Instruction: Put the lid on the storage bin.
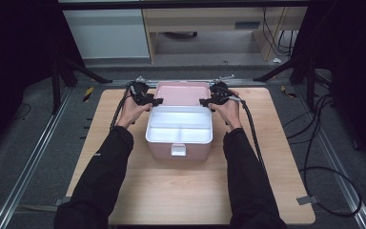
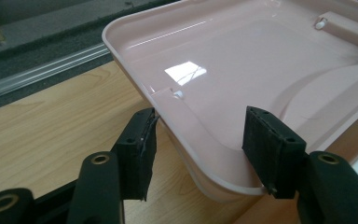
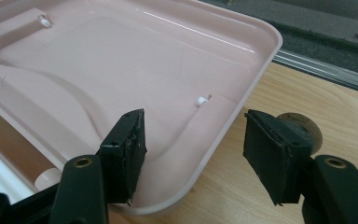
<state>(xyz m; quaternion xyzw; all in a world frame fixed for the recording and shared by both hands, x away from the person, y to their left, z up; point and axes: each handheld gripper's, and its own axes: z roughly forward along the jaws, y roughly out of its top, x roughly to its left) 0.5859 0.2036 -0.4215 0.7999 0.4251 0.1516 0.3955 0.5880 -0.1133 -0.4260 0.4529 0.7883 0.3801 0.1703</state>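
Now the pink lid (image 1: 181,92) is lying open behind its box (image 1: 179,139) on the desk (image 1: 138,191). Both the left gripper (image 2: 198,140) and right gripper (image 3: 193,142) are open around its corners, not pinching; a thin, slippery rim could be slipping out.

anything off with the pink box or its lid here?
Nothing stands out. The pink box sits square on the table, its lid lies open behind it, and the white tray is seated evenly. No spills or cracks show.
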